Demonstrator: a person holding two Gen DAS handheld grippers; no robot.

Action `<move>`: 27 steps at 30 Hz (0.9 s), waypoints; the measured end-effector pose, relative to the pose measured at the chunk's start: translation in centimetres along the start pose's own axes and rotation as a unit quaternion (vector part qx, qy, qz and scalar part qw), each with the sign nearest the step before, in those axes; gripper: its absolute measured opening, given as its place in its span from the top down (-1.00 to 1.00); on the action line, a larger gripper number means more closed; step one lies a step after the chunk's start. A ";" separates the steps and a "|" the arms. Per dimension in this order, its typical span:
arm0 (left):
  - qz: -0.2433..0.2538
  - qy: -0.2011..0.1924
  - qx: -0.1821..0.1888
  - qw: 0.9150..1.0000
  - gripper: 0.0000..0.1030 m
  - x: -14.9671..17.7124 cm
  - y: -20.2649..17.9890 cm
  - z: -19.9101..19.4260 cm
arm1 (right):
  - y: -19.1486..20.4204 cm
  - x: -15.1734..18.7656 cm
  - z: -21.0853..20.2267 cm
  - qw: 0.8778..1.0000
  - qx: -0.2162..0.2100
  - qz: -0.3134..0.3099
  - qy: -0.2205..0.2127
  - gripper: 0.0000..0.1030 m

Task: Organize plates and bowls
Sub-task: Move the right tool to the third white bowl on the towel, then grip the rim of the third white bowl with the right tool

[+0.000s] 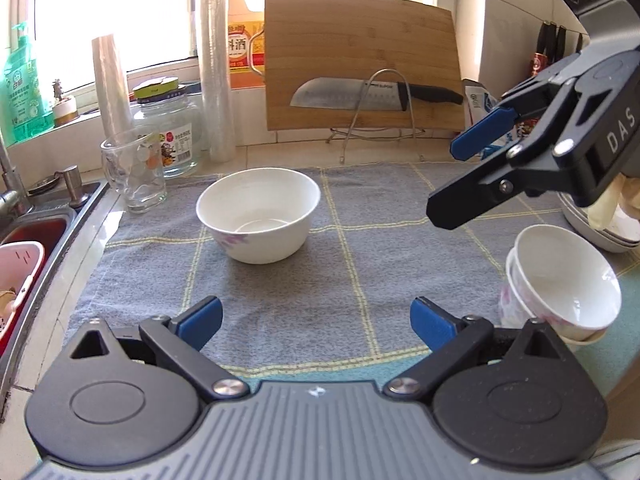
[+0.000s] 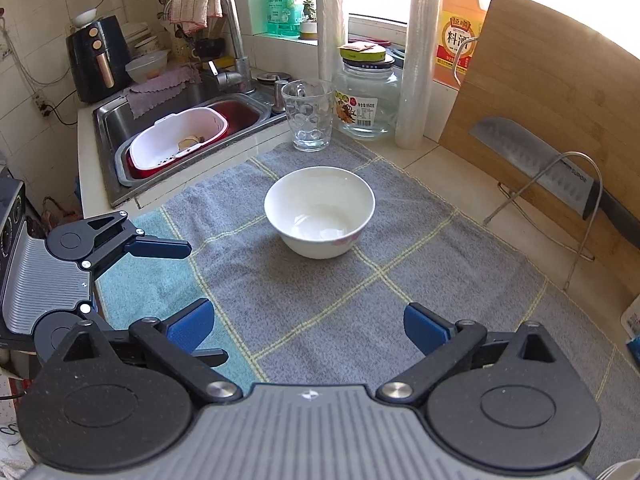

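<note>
Hovering low at bottom centre: left gripper (image 1: 316, 320), fingers spread wide, gripping nothing. Hanging at right edge of left view: right gripper (image 1: 444, 180), fingers parted, likewise carrying nothing. Sitting upright mid-frame on grey checked cloth (image 1: 280, 312) covering table: white bowl (image 1: 258, 214). Leaning at lower right: stacked small bowls (image 1: 560, 284). Showing partly at right edge, behind them: plates (image 1: 600, 232).

Both wrist views look down along their fingers, sharing the white bowl (image 1: 258, 214) on the grey towel (image 1: 280, 312).
</note>
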State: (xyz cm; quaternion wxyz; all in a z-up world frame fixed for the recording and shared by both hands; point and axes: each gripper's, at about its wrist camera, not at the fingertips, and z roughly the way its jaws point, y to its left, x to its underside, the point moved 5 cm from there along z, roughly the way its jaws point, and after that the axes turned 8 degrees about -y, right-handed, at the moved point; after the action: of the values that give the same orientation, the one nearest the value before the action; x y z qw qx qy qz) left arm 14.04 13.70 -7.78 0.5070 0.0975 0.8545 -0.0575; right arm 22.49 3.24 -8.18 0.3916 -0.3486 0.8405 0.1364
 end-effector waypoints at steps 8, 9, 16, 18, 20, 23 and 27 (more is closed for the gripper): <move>-0.010 -0.013 -0.038 0.999 -0.94 -0.4 2.5 1.6 | -0.1 -2.1 3.5 0.999 0.007 -0.032 0.012 -1.00; -0.008 -0.018 -0.042 0.999 -0.94 -0.6 2.7 1.8 | -0.2 -2.3 3.9 0.999 0.009 -0.031 0.013 -1.00; 0.007 -0.020 -0.047 0.999 -0.94 -1.5 3.4 4.0 | -1.2 -3.5 6.7 0.999 0.025 -0.034 0.024 -1.00; 0.014 -0.020 -0.043 0.999 -0.94 -1.8 3.5 4.8 | -1.6 -3.8 7.4 0.999 0.019 -0.024 0.025 -1.00; 0.017 -0.017 -0.038 0.999 -0.94 -2.0 3.6 5.5 | -2.0 -4.2 8.1 1.000 0.011 -0.011 0.025 -1.00; 0.020 -0.014 -0.028 0.999 -0.94 -2.1 3.8 6.6 | -2.3 -5.0 9.0 1.000 -0.002 -0.010 0.022 -1.00; 0.018 -0.009 -0.017 1.000 -0.93 -2.0 4.1 8.0 | -2.9 -5.7 10.3 1.000 -0.018 -0.004 0.026 -0.98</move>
State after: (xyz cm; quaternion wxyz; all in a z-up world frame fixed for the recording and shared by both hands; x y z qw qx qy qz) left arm 22.72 15.87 -9.80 0.5174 0.1031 0.8488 -0.0346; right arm 32.86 9.07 -10.53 0.3641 -0.3621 0.8464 0.1412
